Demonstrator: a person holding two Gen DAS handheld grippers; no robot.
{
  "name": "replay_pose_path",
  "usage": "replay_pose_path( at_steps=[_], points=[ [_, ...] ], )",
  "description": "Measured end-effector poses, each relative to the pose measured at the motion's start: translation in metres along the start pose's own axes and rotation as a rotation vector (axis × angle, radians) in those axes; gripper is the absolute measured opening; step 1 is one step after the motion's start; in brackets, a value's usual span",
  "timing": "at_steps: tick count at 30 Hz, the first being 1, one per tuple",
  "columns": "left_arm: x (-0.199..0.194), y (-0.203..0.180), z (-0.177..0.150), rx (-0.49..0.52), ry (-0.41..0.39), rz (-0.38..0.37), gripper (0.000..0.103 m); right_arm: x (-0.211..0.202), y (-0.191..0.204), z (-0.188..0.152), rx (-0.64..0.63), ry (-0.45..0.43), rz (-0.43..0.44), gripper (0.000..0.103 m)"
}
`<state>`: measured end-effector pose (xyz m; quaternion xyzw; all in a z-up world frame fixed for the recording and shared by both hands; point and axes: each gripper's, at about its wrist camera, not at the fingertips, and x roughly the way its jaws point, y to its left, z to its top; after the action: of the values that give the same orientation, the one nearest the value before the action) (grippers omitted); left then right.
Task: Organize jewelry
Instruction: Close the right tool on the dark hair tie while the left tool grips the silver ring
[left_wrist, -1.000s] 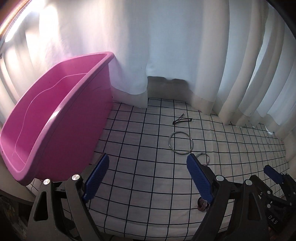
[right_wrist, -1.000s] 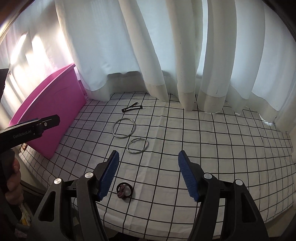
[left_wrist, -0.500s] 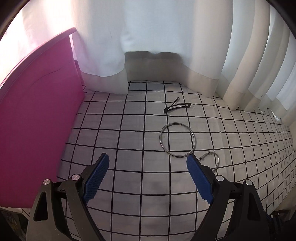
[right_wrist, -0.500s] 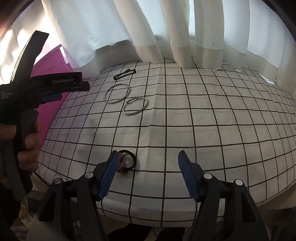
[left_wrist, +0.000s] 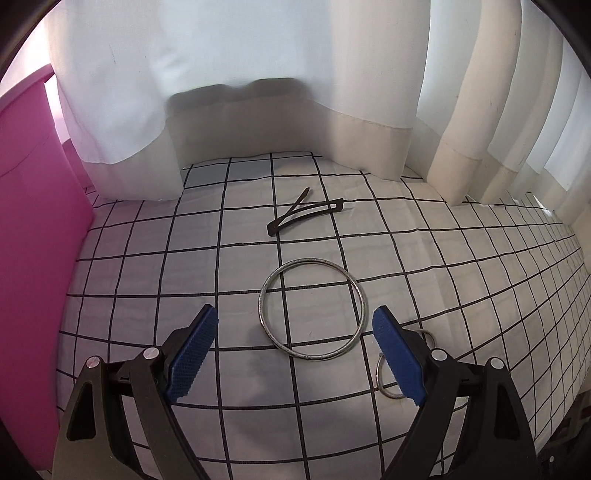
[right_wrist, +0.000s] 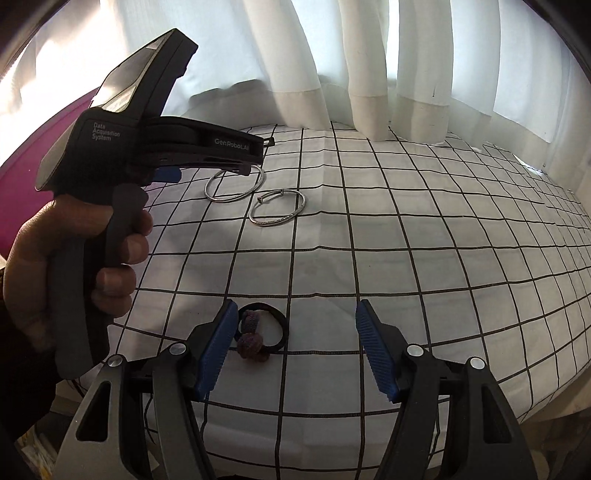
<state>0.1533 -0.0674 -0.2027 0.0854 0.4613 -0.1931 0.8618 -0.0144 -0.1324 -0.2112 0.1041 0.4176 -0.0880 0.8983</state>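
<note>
My left gripper (left_wrist: 293, 334), fingers wide and empty, hangs just short of the large plain silver metal bangle (left_wrist: 312, 308), which lies flat ahead between them; the pink plastic bin (left_wrist: 33, 236) stands left of the bangle. My right gripper (right_wrist: 295, 343), half-spread and empty, is farther from the bangle.

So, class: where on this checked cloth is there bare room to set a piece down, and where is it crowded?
Bare: the checked cloth right of the open bangle, toward the curtains. Crowded: hair clip, closed bangle and open bangle clustered near the pink bin; hair tie at the front edge.
</note>
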Motion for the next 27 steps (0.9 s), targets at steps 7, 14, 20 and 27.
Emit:
replay_pose_path(
  at_steps=[7,14,20,27],
  points=[
    [0.017,-0.002,0.003,0.002,0.014,0.007,0.084,0.011,0.015,-0.009,-0.042,0.007,-0.018,0.064],
    [0.022,-0.008,0.005,0.01,0.011,-0.008,0.084,0.018,0.014,-0.008,-0.04,0.008,-0.017,0.064],
    [0.032,-0.009,0.006,0.017,0.022,0.01,0.085,0.021,0.017,-0.008,-0.066,0.001,-0.038,0.064],
    [0.037,-0.008,0.008,0.026,-0.002,0.032,0.093,0.025,0.021,-0.009,-0.092,-0.018,-0.063,0.066]
  ],
)
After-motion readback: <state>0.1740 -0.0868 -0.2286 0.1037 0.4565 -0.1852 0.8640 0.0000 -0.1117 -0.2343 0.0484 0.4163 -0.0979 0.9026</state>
